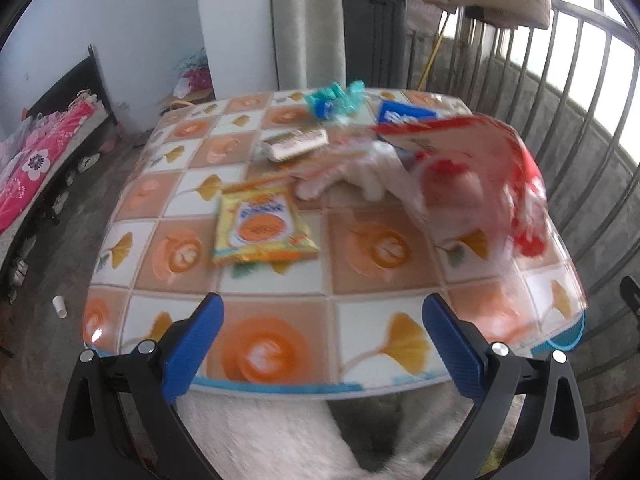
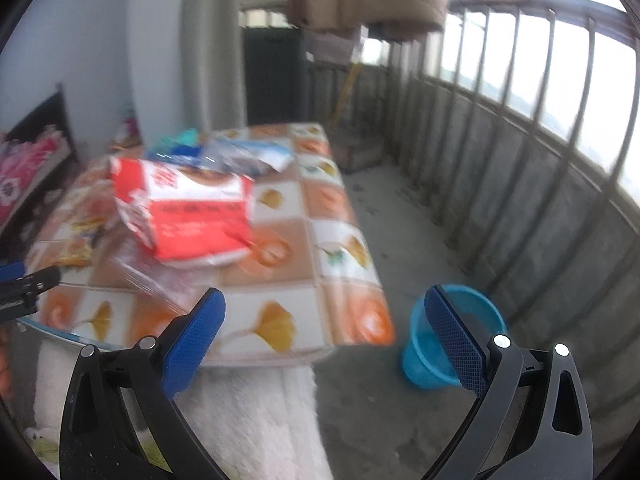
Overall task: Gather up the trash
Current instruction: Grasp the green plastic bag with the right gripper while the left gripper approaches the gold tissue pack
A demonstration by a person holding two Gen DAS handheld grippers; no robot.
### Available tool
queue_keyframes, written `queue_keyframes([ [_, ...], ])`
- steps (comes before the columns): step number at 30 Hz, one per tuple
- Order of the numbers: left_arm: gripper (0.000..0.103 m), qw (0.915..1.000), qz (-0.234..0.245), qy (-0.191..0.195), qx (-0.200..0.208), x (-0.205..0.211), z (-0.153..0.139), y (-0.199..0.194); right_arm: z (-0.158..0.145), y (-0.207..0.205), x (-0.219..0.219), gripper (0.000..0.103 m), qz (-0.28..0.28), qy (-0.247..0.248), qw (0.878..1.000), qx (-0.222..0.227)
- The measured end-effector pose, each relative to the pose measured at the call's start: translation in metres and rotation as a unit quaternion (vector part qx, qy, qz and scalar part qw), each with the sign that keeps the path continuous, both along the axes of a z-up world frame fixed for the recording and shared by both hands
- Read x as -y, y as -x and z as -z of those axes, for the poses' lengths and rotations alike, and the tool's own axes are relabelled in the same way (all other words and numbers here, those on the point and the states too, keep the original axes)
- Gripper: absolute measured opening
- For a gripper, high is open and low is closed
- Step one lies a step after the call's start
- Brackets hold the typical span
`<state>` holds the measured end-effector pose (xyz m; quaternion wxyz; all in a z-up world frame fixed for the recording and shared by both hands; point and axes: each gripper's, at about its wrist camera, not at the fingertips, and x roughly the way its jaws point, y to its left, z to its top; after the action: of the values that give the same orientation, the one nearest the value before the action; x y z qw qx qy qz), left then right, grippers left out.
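The left gripper hangs over the near edge of the worktop, its jaws spread wide with nothing between them. The right gripper is near the worktop's near right corner, its jaws spread wide and empty too.

Trash lies on the worktop. A yellow packet sits in the middle. A big red and white bag lies to the right of it, blurry. Farther back are a small roll-shaped wrapper, a teal wrapper and a blue packet.

A blue bin stands on the floor, just right of the worktop's near corner. I cannot tell if anything is in it. A small white cup lies on the floor to the left.
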<state>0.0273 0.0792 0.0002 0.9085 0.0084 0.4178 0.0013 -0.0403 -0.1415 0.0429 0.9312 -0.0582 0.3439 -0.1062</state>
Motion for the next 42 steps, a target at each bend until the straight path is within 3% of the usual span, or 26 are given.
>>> queue_keyframes([
  [3, 0.097, 0.9983, 0.010, 0.041, 0.040, -0.024, -0.001, 0.000, -0.008, -0.010, -0.010, 0.095, -0.039, -0.022, 0.999, 0.024],
  [6, 0.097, 0.9900, 0.009, 0.111, 0.086, -0.050, -0.006, 0.001, -0.016, -0.018, -0.011, 0.095, -0.049, -0.028, 0.998, 0.040],
  [9, 0.097, 0.9829, 0.014, 0.150, 0.107, -0.060, -0.010, -0.004, -0.024, -0.037, -0.013, 0.095, -0.053, -0.031, 0.997, 0.046],
  [24, 0.097, 0.9592, 0.066, 0.237, 0.139, -0.099, -0.008, -0.034, -0.064, -0.109, -0.005, 0.095, -0.100, -0.165, 0.981, 0.013],
  [28, 0.091, 0.9451, 0.057, 0.296, 0.127, -0.126, -0.015, -0.057, -0.077, -0.140, -0.014, 0.091, -0.127, -0.174, 0.976, -0.033],
  [33, 0.086, 0.9237, 0.072, 0.372, 0.053, -0.153, -0.017, -0.116, -0.088, -0.200, -0.040, 0.091, -0.194, -0.186, 0.957, -0.108],
  [36, 0.083, 0.9275, 0.078, 0.366, 0.008, -0.159, -0.010, -0.155, -0.086, -0.227, -0.060, 0.090, -0.214, -0.164, 0.953, -0.138],
  [39, 0.077, 0.9354, 0.078, 0.345, -0.008, -0.162, -0.007, -0.177, -0.076, -0.264, -0.086, 0.090, -0.239, -0.152, 0.943, -0.177],
  [42, 0.078, 0.9436, 0.120, 0.308, -0.026, -0.152, -0.001, -0.198, -0.057, -0.310, -0.107, 0.088, -0.238, -0.172, 0.927, -0.232],
])
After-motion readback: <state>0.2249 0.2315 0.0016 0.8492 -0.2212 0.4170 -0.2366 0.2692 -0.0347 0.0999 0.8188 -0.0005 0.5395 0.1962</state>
